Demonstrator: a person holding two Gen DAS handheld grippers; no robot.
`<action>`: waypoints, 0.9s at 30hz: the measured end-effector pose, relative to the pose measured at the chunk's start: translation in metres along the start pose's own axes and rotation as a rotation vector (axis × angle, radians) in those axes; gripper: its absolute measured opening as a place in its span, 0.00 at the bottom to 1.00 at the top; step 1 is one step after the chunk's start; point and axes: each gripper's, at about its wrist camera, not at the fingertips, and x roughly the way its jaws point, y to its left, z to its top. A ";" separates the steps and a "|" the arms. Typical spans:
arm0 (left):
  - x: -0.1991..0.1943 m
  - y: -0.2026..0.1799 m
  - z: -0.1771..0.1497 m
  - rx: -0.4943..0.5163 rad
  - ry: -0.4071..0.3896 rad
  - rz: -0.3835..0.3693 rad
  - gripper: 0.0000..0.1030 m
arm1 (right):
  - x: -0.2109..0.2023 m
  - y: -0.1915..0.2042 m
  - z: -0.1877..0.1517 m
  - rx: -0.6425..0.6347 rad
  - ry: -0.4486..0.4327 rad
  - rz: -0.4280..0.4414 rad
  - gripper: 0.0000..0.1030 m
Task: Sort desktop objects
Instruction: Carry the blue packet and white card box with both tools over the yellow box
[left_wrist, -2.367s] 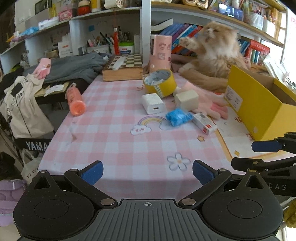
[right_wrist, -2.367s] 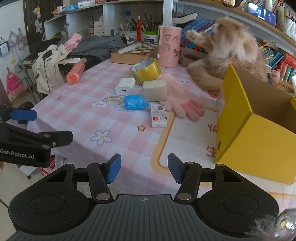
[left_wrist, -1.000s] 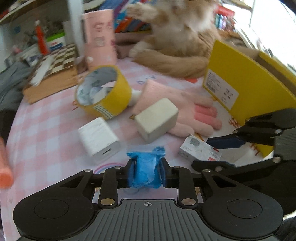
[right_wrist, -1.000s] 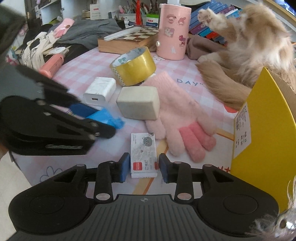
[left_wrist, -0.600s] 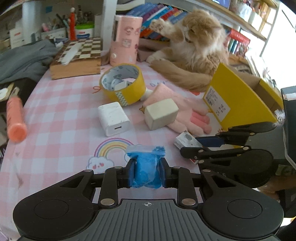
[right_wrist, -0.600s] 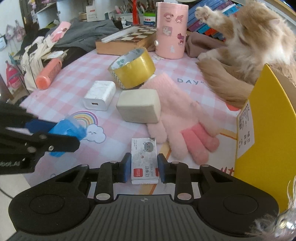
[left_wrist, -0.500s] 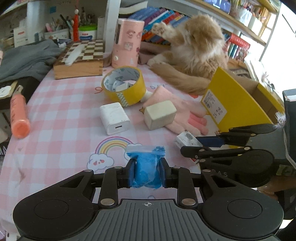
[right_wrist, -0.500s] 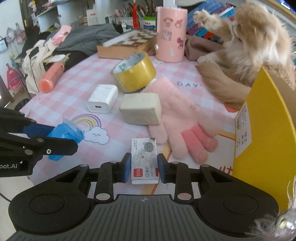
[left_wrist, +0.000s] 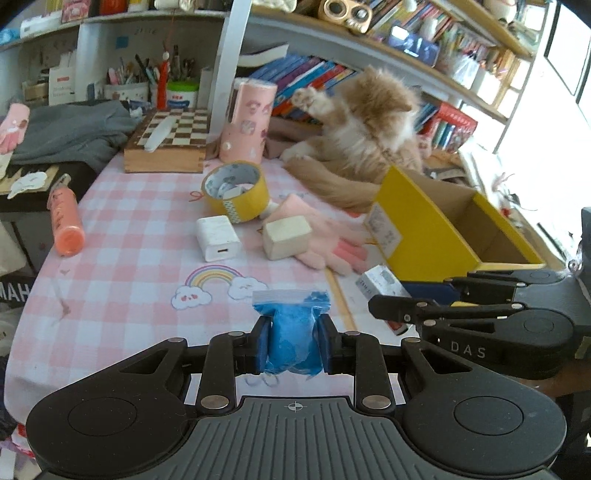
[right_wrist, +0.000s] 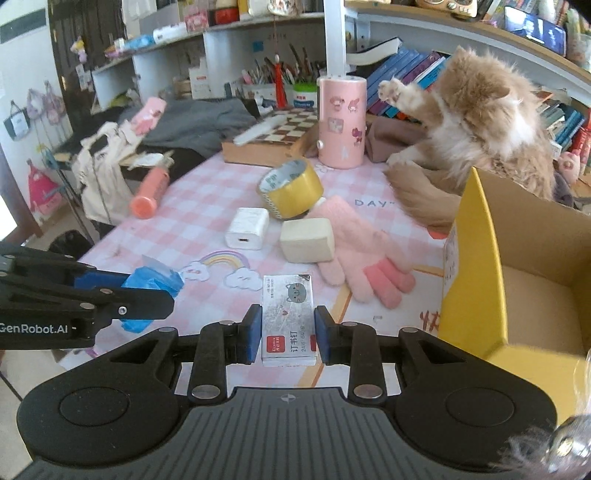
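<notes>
My left gripper (left_wrist: 291, 338) is shut on a small blue plastic bag (left_wrist: 291, 332), held above the pink checked tablecloth (left_wrist: 140, 266). My right gripper (right_wrist: 288, 334) is shut on a white staple box (right_wrist: 289, 319) with a cat print, also lifted off the cloth. The left gripper with the blue bag (right_wrist: 153, 286) shows at the left of the right wrist view. The staple box (left_wrist: 378, 284) shows between the right gripper's fingers in the left wrist view. An open yellow cardboard box (left_wrist: 439, 225) stands to the right.
On the cloth lie a white charger (left_wrist: 218, 238), a beige block (left_wrist: 288, 236) on a pink glove (left_wrist: 332, 247), a yellow tape roll (left_wrist: 236, 190) and an orange tube (left_wrist: 64, 221). A pink cylinder (left_wrist: 247, 122), a chessboard box (left_wrist: 166, 142) and a fluffy cat (left_wrist: 365, 133) are behind.
Both grippers have risen and drawn back from the table, each carrying its object. The staple box has left the cloth. The view has widened to show the shelves.
</notes>
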 end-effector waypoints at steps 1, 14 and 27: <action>-0.005 -0.002 -0.003 -0.002 -0.005 -0.006 0.25 | -0.006 0.002 -0.003 0.002 -0.002 0.004 0.27; -0.031 -0.044 -0.044 0.055 0.011 -0.083 0.25 | -0.072 0.017 -0.054 0.048 -0.017 -0.033 0.27; -0.020 -0.087 -0.063 0.175 0.098 -0.215 0.25 | -0.108 0.000 -0.099 0.179 0.009 -0.158 0.27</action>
